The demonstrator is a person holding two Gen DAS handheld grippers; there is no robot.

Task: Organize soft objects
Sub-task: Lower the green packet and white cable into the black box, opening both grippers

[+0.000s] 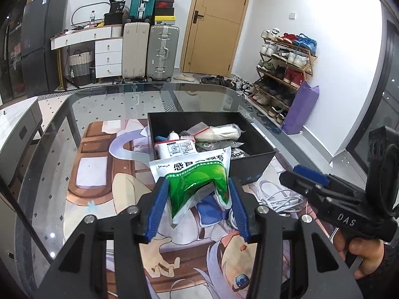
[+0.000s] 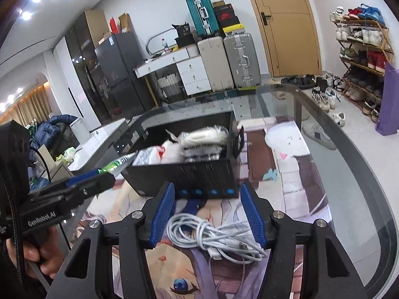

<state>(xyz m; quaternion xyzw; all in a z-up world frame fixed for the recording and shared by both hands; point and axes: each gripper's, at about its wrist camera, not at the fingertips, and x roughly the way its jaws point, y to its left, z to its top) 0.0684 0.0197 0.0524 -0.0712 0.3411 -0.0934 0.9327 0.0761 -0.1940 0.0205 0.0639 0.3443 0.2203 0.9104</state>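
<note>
The left tool (image 1: 197,199) is clamped on a green and white medicine pouch (image 1: 197,177), its blue pads pressing both sides and holding it clear of the counter (image 1: 49,134), with the black box (image 1: 251,164) of soft packets just ahead of its tips. The right tool (image 2: 207,211) stands apart around a coiled white cable (image 2: 217,236) lying on the printed mat (image 2: 286,182). Its pads are not yet touching the cable, and the same box sits just beyond its tips.

Left hand-held gripper (image 1: 198,191) clamped, right hand-held gripper (image 2: 208,214) parted.
</note>
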